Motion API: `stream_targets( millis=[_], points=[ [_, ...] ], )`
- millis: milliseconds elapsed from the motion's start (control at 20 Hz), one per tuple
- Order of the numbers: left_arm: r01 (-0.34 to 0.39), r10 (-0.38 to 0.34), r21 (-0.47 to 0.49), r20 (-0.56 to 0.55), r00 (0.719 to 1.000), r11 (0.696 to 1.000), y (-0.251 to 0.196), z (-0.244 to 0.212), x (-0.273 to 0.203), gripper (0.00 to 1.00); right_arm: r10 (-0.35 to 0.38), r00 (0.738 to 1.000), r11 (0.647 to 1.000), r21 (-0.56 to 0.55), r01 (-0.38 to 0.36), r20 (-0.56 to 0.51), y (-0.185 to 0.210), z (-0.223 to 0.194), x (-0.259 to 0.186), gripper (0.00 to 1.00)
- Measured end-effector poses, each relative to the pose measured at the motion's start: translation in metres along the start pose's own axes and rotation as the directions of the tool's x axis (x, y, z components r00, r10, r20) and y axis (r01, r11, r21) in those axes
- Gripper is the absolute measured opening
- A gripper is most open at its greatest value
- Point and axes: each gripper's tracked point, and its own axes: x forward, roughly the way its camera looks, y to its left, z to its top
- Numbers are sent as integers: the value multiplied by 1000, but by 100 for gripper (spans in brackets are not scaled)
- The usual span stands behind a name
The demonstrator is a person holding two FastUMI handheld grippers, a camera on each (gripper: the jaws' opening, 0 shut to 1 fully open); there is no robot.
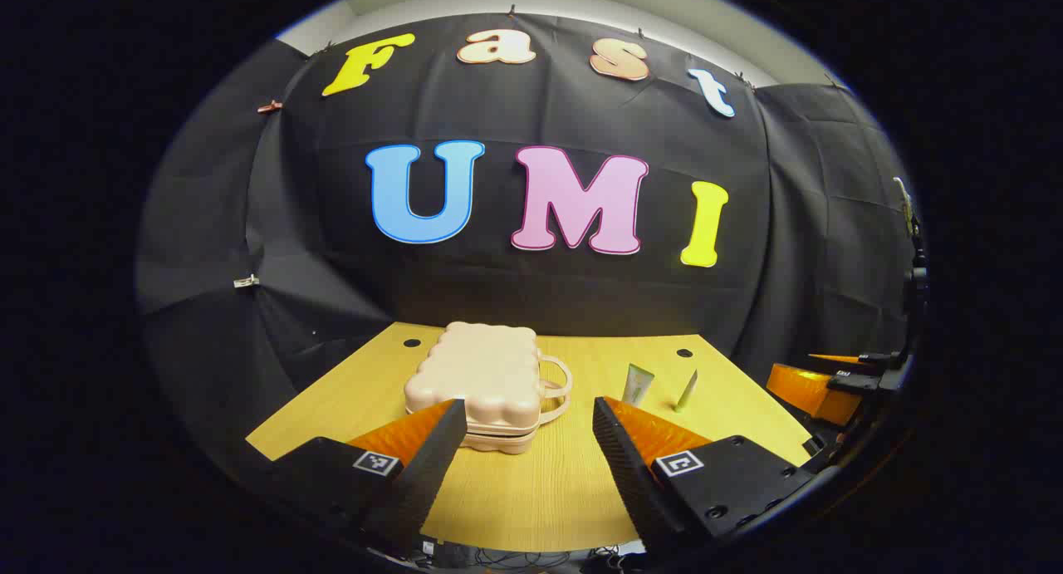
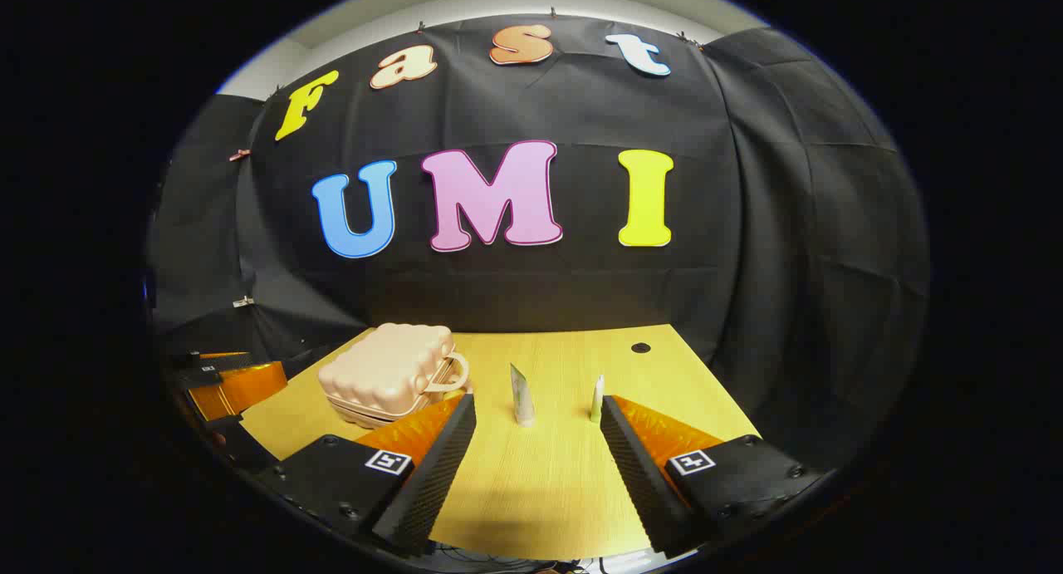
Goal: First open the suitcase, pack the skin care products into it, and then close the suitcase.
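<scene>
A small pale pink suitcase (image 1: 482, 383) lies flat and closed on the wooden table (image 1: 531, 491), its handle facing right. Two skin care tubes stand upright to its right: a wider pale green tube (image 1: 638, 385) and a thinner tube (image 1: 687, 391). My left gripper (image 1: 525, 416) is open, hovering just in front of the suitcase. In the right gripper view the suitcase (image 2: 386, 375) lies at the left, the wider tube (image 2: 521, 395) and the thinner tube (image 2: 597, 398) stand ahead between the fingers of my open right gripper (image 2: 537, 412). Nothing is held.
The table (image 2: 540, 491) has round cable holes near its back edge (image 1: 412, 342) (image 1: 684, 353) (image 2: 640, 347). The other gripper shows at the far right edge of the left gripper view (image 1: 830, 383) and at the far left of the right gripper view (image 2: 224, 383). Black cloth walls surround the table.
</scene>
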Motion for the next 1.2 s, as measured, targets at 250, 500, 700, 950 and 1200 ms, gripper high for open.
stream_targets(
  millis=[250, 500, 700, 950, 1200],
  points=[
    [22, -22, 2, -16, 1000, 1000, -5, 8, 25, 96, -18, 1000, 1000, 3, 18, 0, -10, 11, 20, 96],
    [32, -32, 5, -28, 999, 999, -6, 10, 46, 96, -62, 998, 998, 15, 62, 3, -27, 17, 38, 96],
    [39, -38, 22, -38, 999, 999, -6, 10, 60, 96, -76, 997, 997, 13, 76, 0, -34, 17, 47, 96],
    [93, -92, 18, -62, 994, 996, -24, 12, 90, 96, -85, 996, 996, 18, 85, -9, -42, 19, 65, 96],
    [162, -157, 44, -101, 982, 986, -56, 14, 158, 96, -74, 997, 997, 23, 74, -27, -52, 20, 88, 96]
  ],
)
